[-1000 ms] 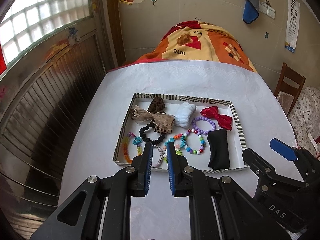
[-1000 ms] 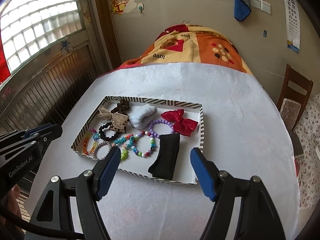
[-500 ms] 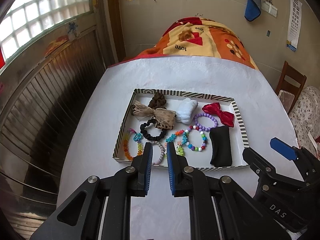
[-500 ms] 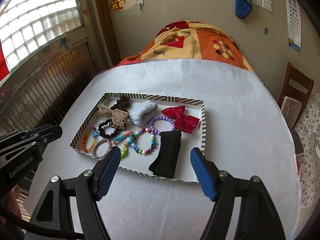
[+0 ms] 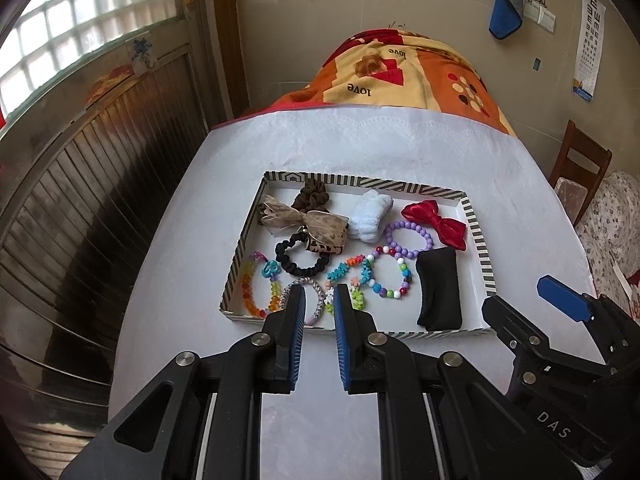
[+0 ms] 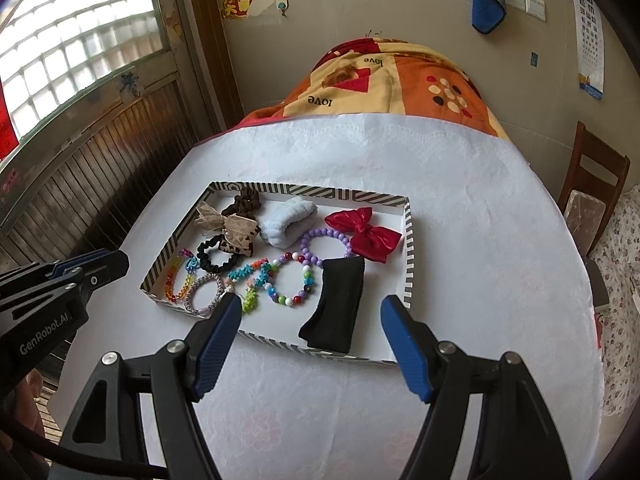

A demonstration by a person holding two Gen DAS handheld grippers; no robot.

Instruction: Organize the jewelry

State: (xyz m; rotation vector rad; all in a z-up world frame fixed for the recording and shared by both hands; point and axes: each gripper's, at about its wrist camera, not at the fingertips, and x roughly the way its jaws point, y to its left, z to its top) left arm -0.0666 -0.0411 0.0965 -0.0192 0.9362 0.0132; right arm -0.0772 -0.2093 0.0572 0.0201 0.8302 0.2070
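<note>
Jewelry and hair pieces lie together in a shallow striped-rim tray (image 5: 478,236) on the white-covered table (image 5: 400,148), nearer the table's left edge and its near end than its far one. Largest to smallest inside the tray: a black folded band (image 5: 438,286) lies along the right side toward the near right corner; a pale blue fluffy piece (image 5: 370,216) sits by the far edge; a beige ribbon bow (image 5: 304,222) overlaps a brown scrunchie (image 5: 310,196) at the far left corner; a red bow (image 5: 436,224) rests at the far right corner. A black scrunchie (image 5: 300,258) lies mid-left, touching the beige bow. A purple bead bracelet (image 5: 408,238) sits just beside the red bow, a multicolour bead bracelet (image 5: 390,276) in front of it, and an orange-yellow bead bracelet (image 5: 256,290) at the near left corner.

Both grippers hover at the tray's near edge, touching nothing. The left gripper (image 5: 320,300) has its jaws narrow, a slim gap between them and nothing in it. The right gripper (image 6: 312,312) stands wide and empty.
</note>
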